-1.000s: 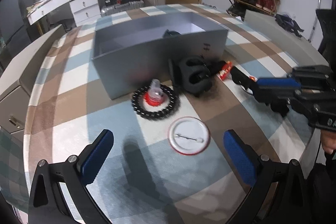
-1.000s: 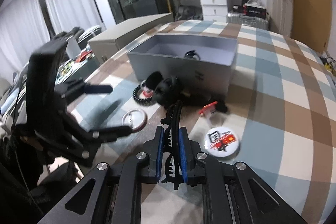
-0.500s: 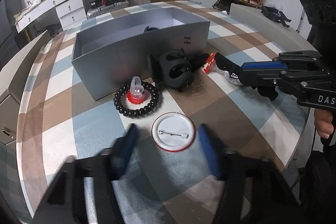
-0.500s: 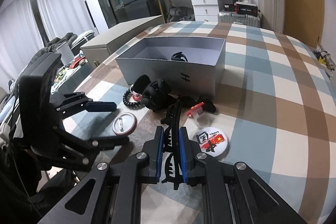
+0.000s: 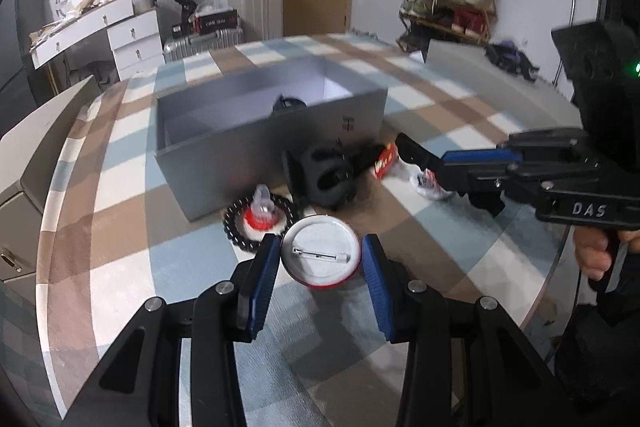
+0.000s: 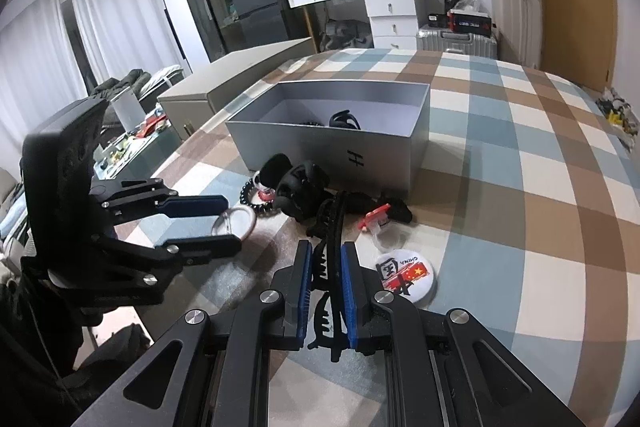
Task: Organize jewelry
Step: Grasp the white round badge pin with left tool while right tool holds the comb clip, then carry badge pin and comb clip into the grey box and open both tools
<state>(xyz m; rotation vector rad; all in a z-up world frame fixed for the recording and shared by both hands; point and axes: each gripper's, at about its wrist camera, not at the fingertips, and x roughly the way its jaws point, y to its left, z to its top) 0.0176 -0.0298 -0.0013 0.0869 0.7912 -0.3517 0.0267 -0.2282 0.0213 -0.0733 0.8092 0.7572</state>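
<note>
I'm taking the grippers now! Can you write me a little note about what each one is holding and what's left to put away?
Left gripper: its jaws have just been closing and are now shut on the pin badge, pin side up, next to the bracelet.
Right gripper: shut on a black hair clip.
Box: open, with one black clip already inside.
Left to do: put both held things in the box. Then add the bracelet, the black pile in front of the box, the small red thing and the flag badge.
</note>
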